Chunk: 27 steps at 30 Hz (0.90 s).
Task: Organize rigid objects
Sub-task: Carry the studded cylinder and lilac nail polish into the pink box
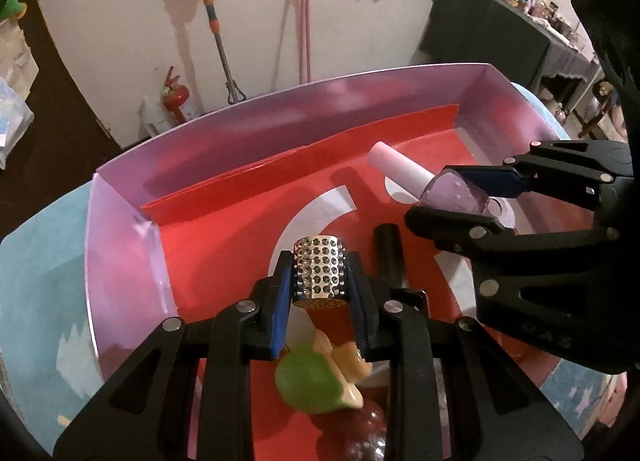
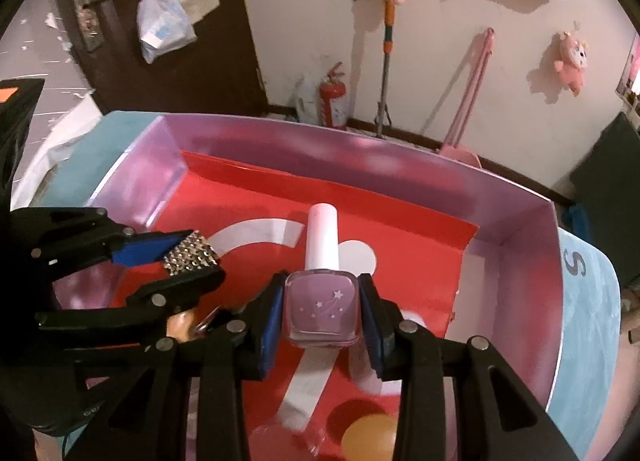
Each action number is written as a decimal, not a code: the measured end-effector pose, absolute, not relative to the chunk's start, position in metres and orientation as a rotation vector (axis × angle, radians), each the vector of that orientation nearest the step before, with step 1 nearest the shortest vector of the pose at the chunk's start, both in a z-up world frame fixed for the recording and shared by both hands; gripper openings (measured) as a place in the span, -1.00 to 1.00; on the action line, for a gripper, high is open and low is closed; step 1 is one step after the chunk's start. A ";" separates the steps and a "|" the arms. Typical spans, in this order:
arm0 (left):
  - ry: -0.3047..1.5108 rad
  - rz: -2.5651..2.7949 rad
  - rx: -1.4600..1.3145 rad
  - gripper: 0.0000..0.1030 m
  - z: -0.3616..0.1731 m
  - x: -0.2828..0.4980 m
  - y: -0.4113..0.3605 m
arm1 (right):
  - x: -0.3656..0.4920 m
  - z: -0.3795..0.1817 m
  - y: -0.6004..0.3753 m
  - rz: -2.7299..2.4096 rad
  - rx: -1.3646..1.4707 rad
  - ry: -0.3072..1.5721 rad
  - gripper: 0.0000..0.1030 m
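We carry both items over the box [image 1: 120, 221]: left gripper [image 1: 320, 281] jaws clamp the studded cylinder [image 1: 319, 267], right gripper [image 2: 325, 301] jaws clamp the nail polish bottle [image 2: 323, 301]. Next, lowering and releasing, we judge.

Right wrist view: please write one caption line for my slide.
Right hand-held gripper clamps a purple nail polish bottle above the pink box; left hand-held gripper holds a studded silver cylinder.

Dim, pink-tinted indoor light; strong fisheye bending, dark corners, soft blur near the bottom edge.
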<state>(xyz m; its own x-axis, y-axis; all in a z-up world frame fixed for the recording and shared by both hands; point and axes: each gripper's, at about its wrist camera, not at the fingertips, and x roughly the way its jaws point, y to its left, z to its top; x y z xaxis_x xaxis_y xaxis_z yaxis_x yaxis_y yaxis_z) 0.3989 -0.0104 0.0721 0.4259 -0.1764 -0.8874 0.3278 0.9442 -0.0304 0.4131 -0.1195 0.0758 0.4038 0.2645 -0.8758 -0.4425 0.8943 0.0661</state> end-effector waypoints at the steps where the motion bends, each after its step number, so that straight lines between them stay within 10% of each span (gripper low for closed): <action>1: 1.091 -0.318 0.159 -0.53 0.070 0.401 -0.010 | 0.416 0.074 -0.118 0.448 -0.198 1.074 -0.27; 27: 1.122 -0.300 0.207 -0.53 0.059 0.404 -0.029 | 0.433 0.055 -0.104 0.410 -0.306 1.142 -0.26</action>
